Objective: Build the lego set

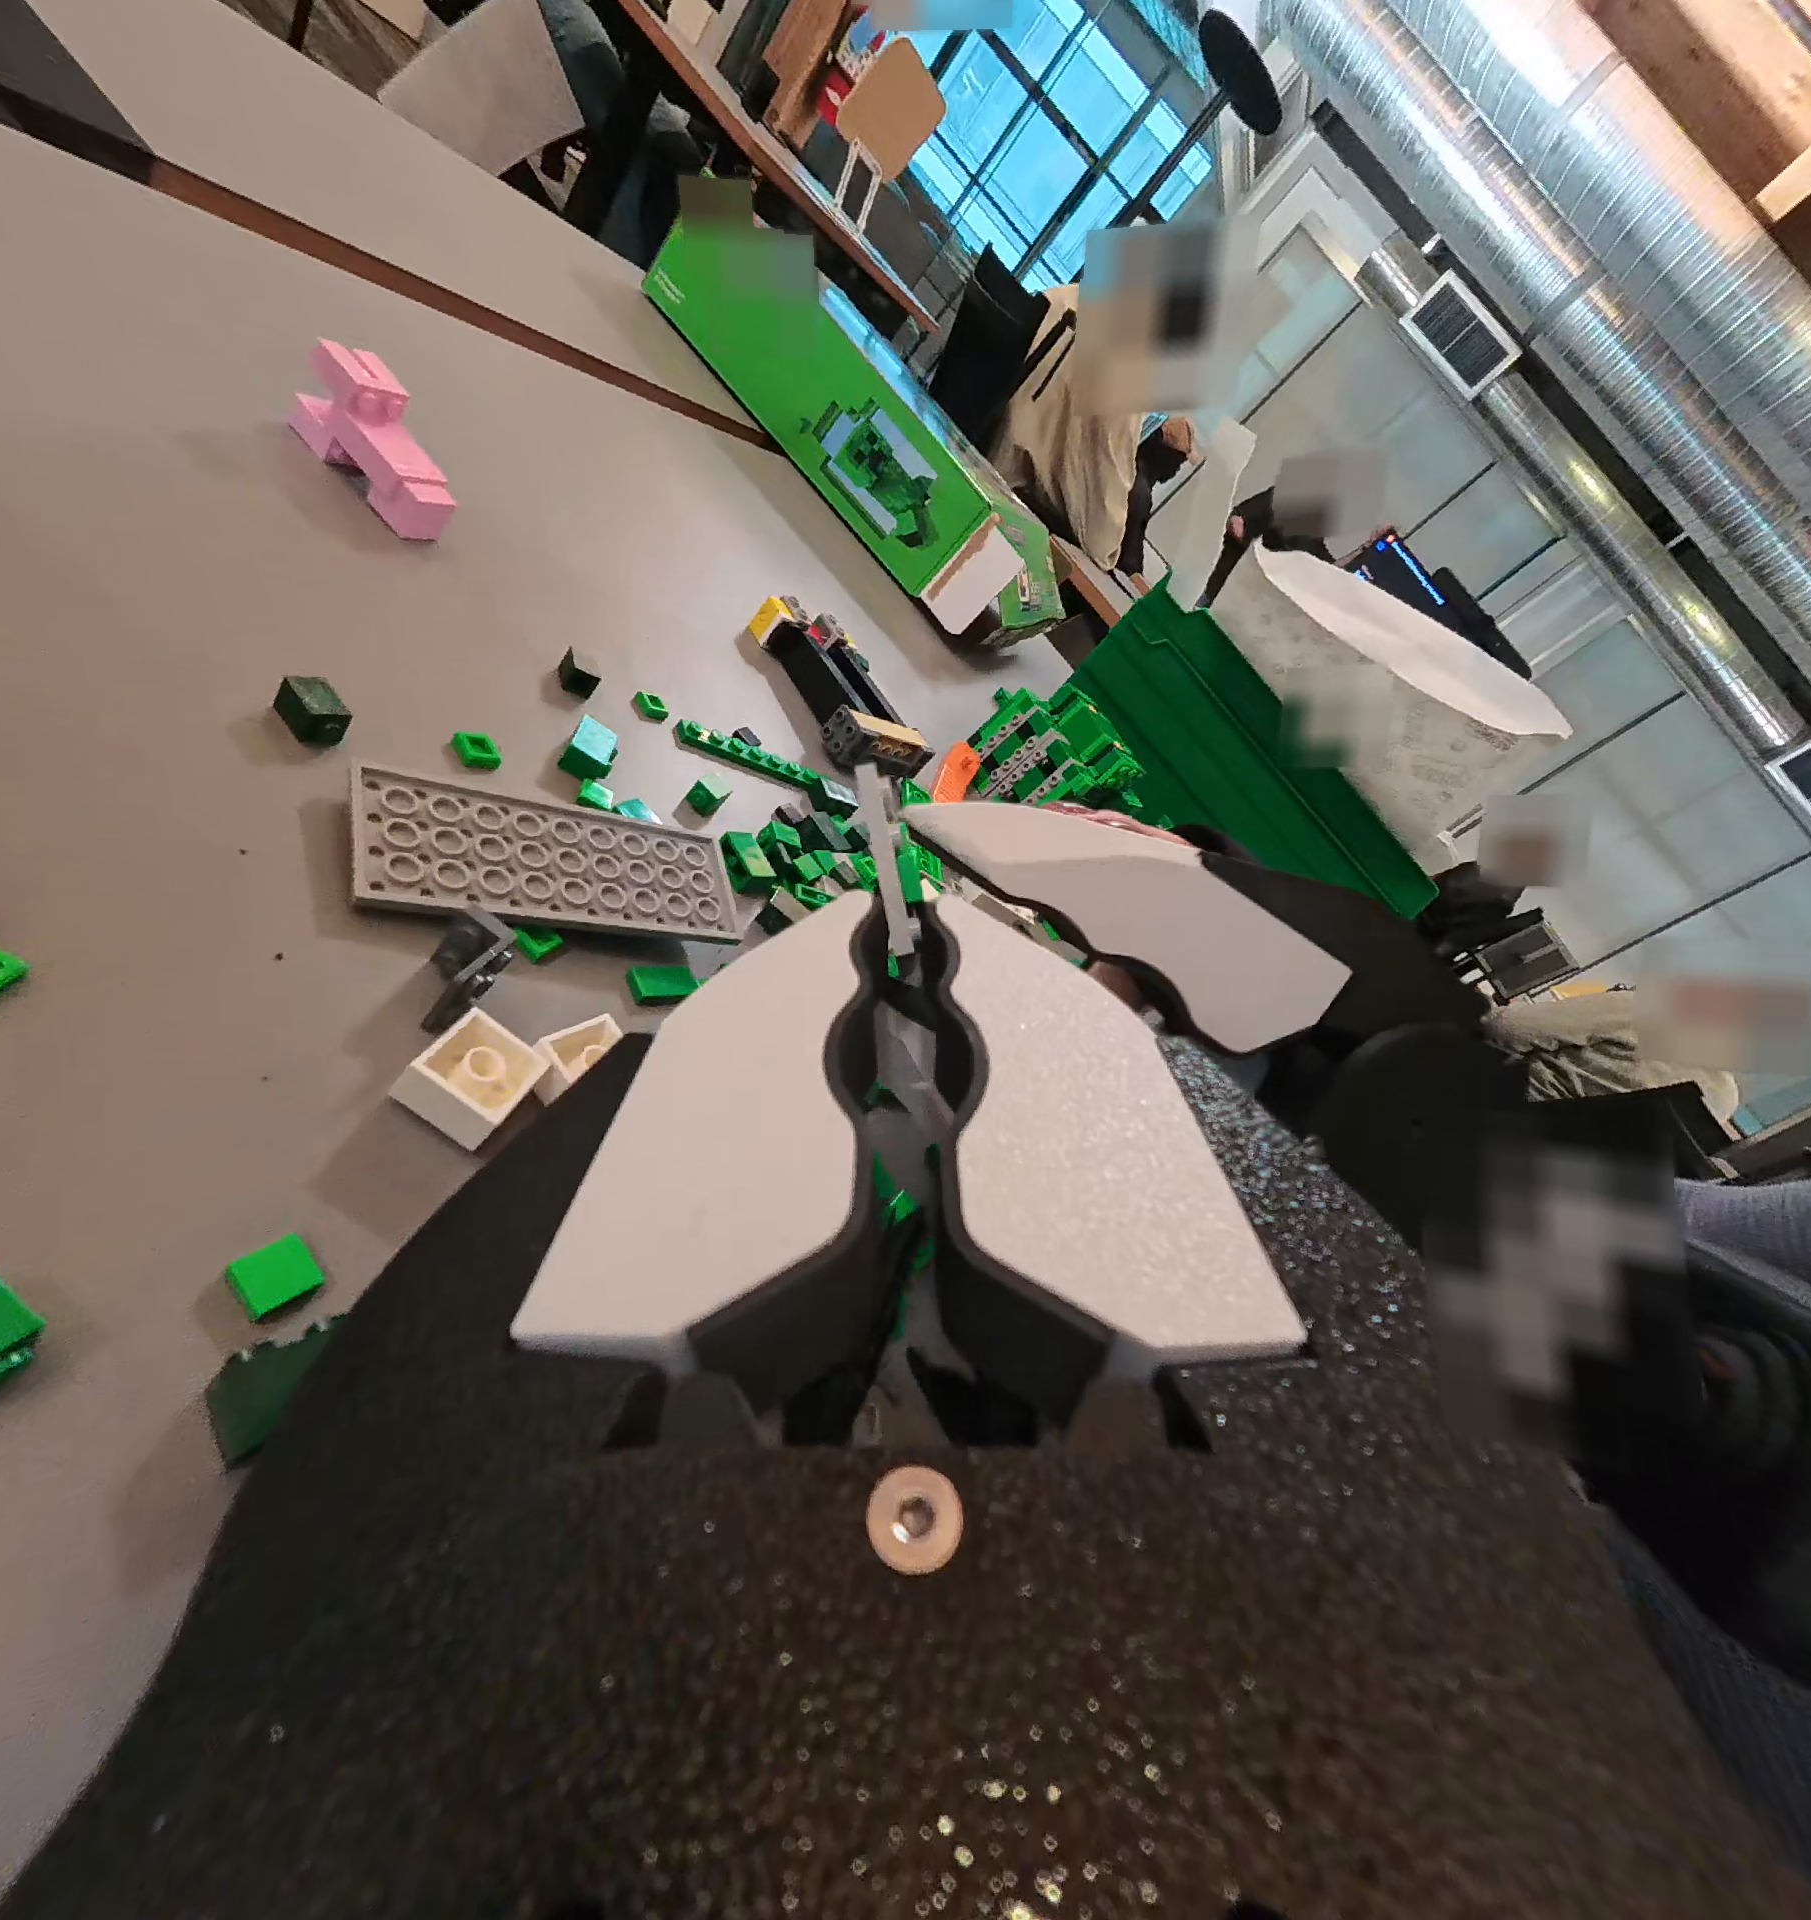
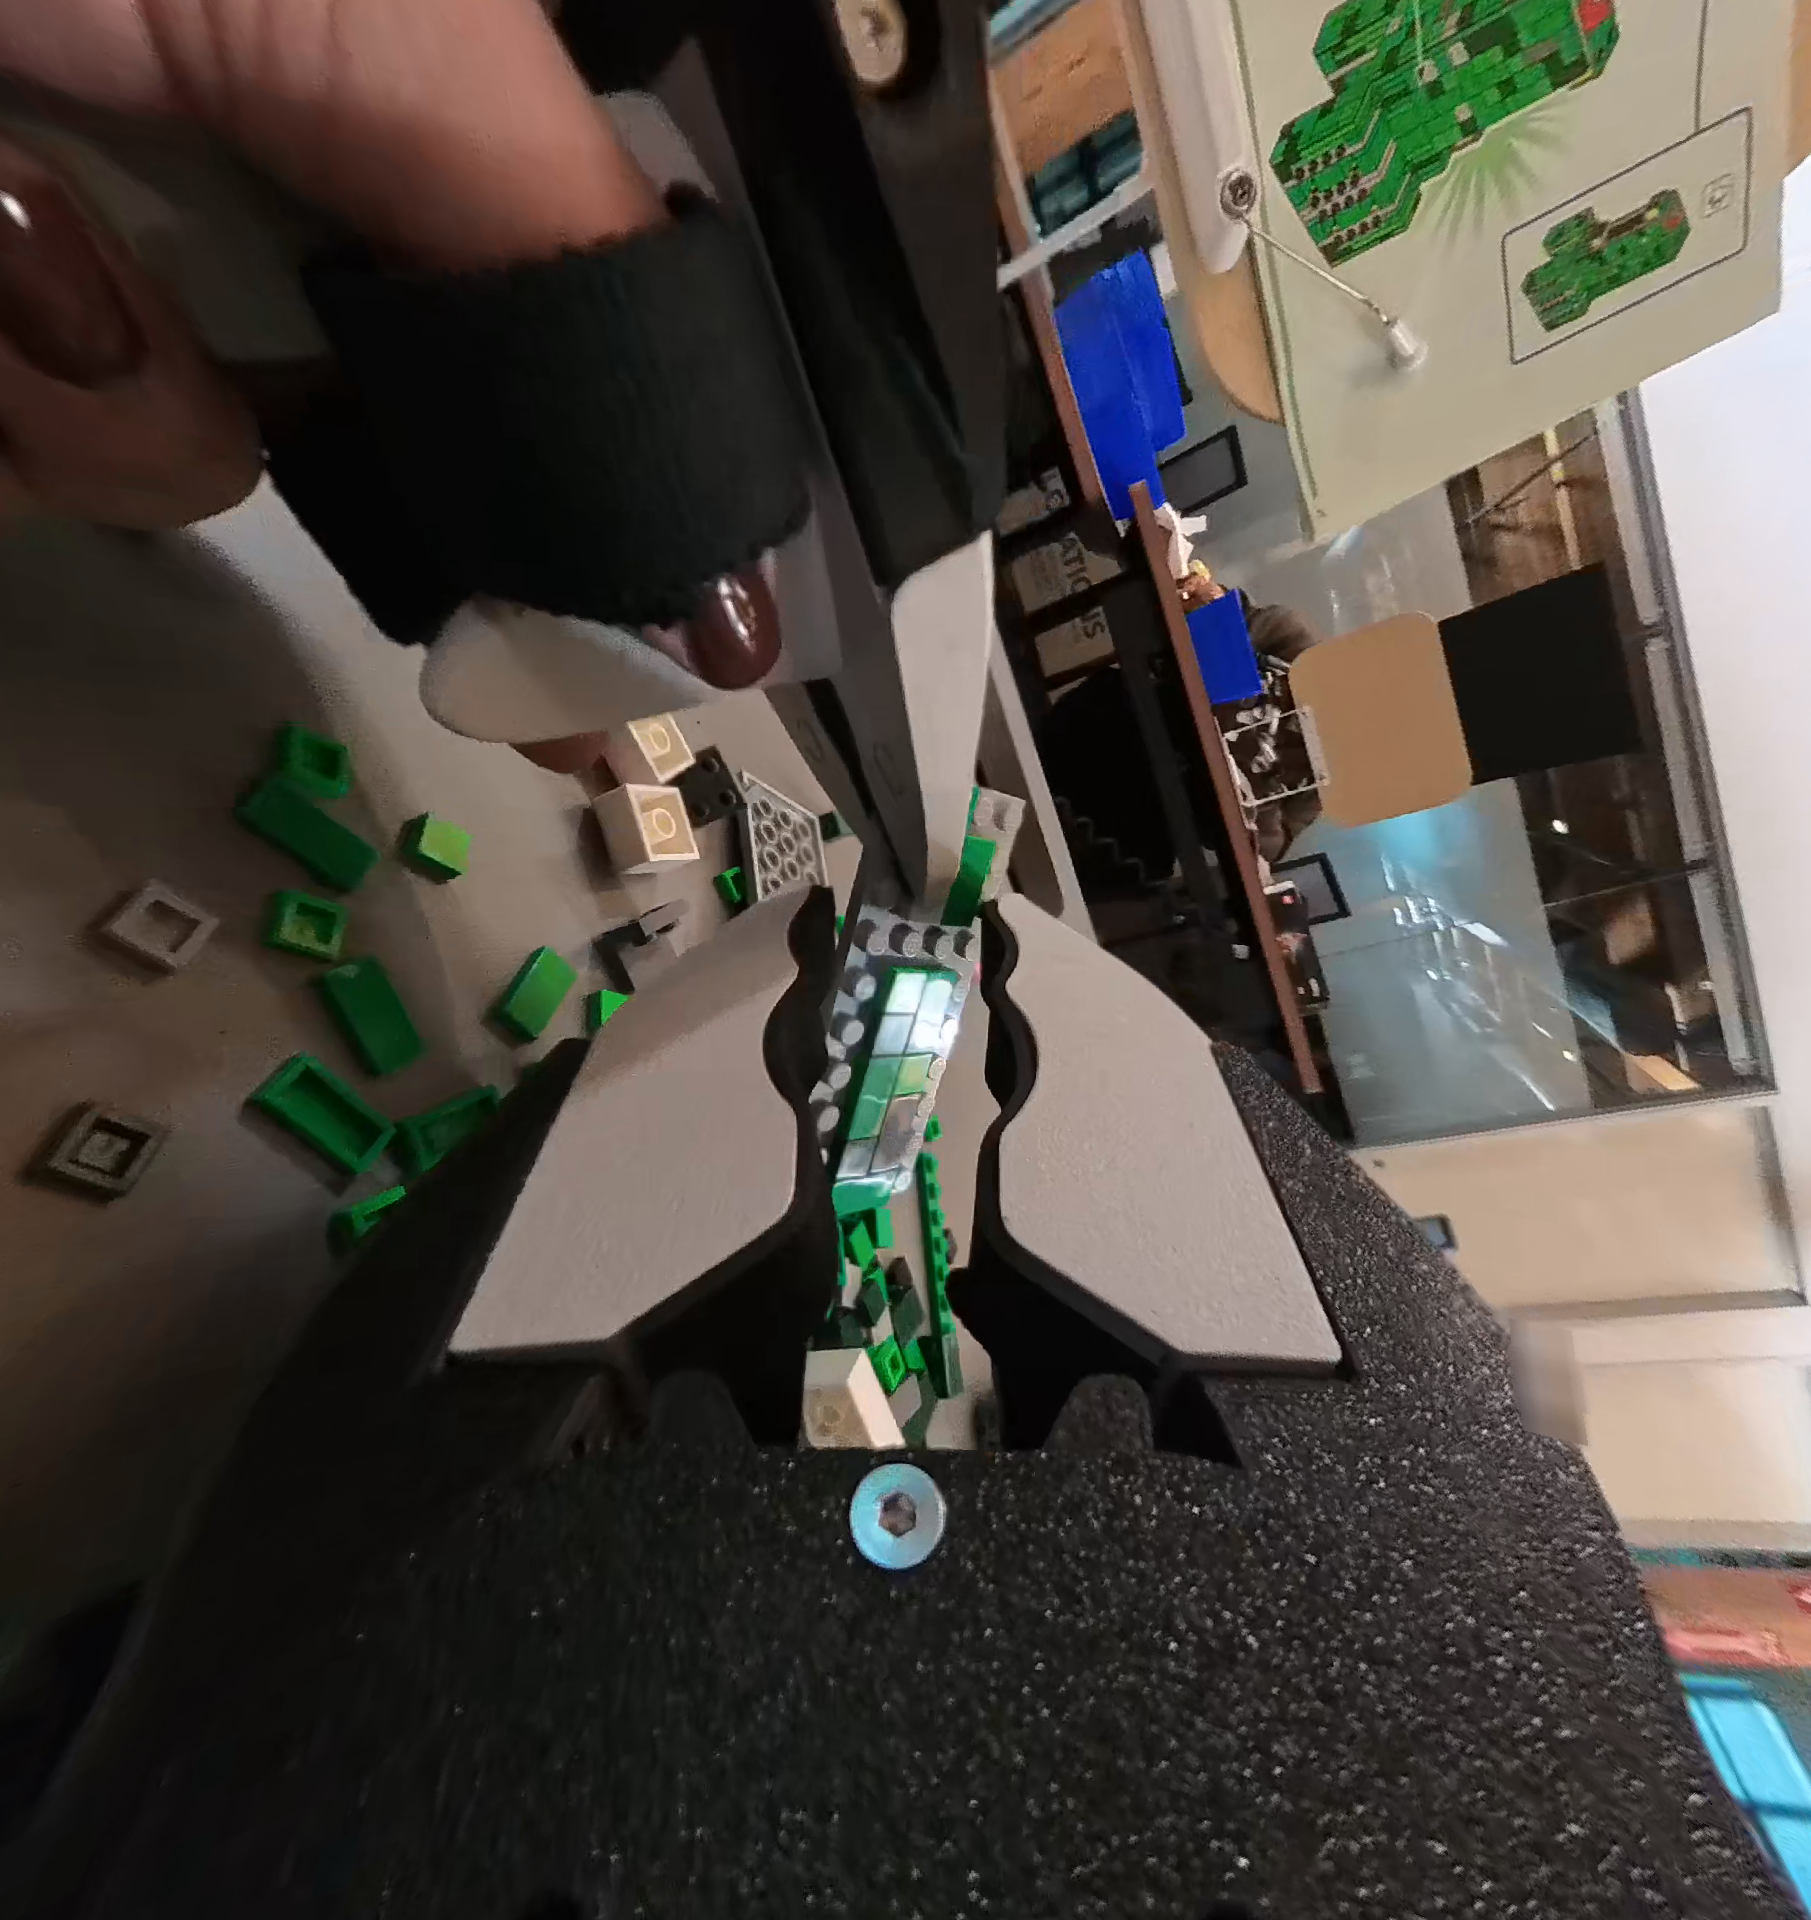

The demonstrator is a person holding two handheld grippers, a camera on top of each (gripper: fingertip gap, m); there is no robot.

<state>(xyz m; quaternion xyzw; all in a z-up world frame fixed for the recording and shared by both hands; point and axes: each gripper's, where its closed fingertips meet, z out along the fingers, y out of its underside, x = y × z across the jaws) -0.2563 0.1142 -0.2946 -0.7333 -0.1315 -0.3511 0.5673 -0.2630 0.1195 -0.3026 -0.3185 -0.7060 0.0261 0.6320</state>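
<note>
My left gripper (image 1: pixel 896 920) is shut on the near end of a thin grey plate (image 1: pixel 883 852), seen edge-on and held above the table. In the right wrist view the same plate (image 2: pixel 906 1039) shows grey studs and glossy green tiles, and sits across the gap of my right gripper (image 2: pixel 906 925), whose fingers close on its two long edges. The left gripper's fingers (image 2: pixel 932 727) come down from the top onto the plate's far end, with a hand behind them. The right gripper (image 1: pixel 1119 914) also shows in the left wrist view, beside the plate's tip.
On the grey table (image 1: pixel 205 623) lie an upturned grey plate (image 1: pixel 537 857), white bricks (image 1: pixel 475 1075), a pink pig (image 1: pixel 371 436), many loose green pieces (image 2: pixel 361 1018), a green box (image 1: pixel 839 416) and a green bin (image 1: pixel 1244 758). An instruction sheet (image 2: pixel 1503 208) hangs behind. Both grippers' tips are close together, under 4 cm apart. From either gripper's tips it is about 20 cm to the pink pig (image 1: pixel 371 436).
</note>
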